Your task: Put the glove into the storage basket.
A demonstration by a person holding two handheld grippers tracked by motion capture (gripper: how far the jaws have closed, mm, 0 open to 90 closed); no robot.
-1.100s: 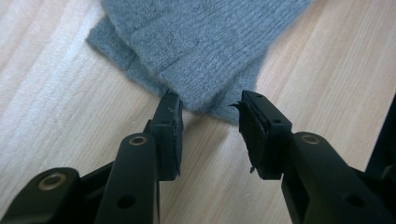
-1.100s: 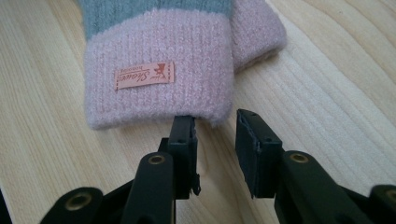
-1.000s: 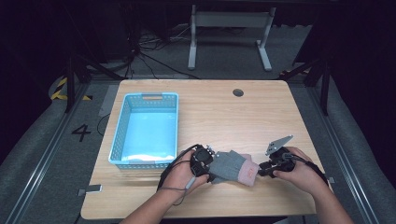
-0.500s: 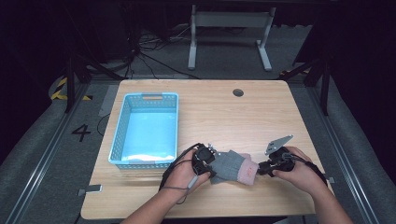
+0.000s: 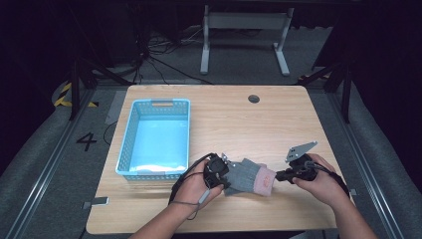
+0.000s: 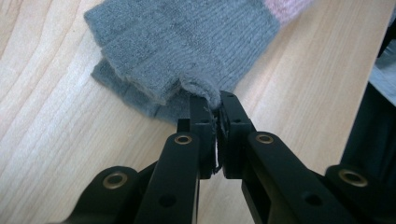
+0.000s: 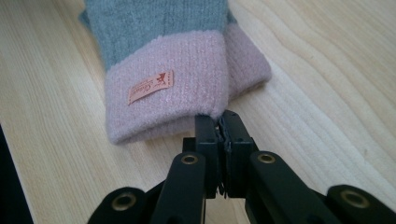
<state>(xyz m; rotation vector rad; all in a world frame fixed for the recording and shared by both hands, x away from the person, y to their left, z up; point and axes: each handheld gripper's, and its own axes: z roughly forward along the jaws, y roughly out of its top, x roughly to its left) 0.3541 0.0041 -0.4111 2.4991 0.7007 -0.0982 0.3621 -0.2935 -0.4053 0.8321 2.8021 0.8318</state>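
Left tool (image 6: 215,103) clamped on gloves' (image 5: 249,175) grey fingertip end, right tool (image 7: 223,122) on pink cuff (image 7: 168,100); grip done, lift off counter (image 5: 239,119) into basket (image 5: 130,142) likely left.

Count, relative to the table (image 5: 298,114): two gloves (image 5: 249,177), stacked, near its front edge; one basket (image 5: 156,139) at its left; two grippers (image 5: 225,175) (image 5: 279,175), one at each end of the gloves.
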